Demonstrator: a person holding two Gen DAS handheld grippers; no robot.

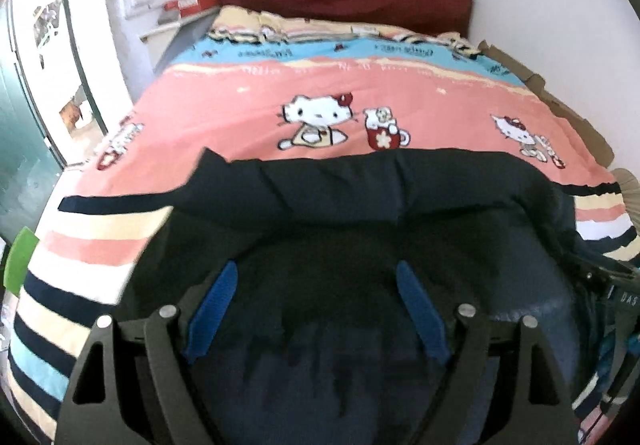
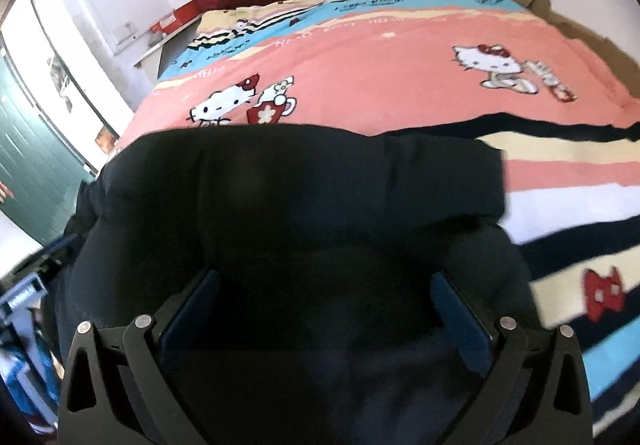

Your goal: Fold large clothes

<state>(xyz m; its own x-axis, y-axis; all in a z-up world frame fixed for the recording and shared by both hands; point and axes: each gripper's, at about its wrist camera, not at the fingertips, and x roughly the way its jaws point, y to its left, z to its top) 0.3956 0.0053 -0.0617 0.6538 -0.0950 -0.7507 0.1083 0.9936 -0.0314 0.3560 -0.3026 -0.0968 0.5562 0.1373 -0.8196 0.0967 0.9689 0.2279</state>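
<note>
On cartoon-print bedspread [image 1: 248, 97]: dark soft garment [image 1: 360, 205], thick rolled fold.

Dark navy, almost black garment [image 1: 400, 213], large and of soft, thick-looking cloth, spread across the near end of a bed. Lying on a pink cartoon-print cover, over its striped border. Far edge doubled back into a thick rolled band running crosswise, creased along its length, with one corner poking up to a point at the left end in the left wrist view. Nearer part sagging lower and hanging toward the cameras, a shade bluer where light catches it. In the right wrist view, same garment [image 2: 304, 185] filling the middle of the frame, folded band ending in a blunt squared corner at right. Kind of clothing not clear.
</note>
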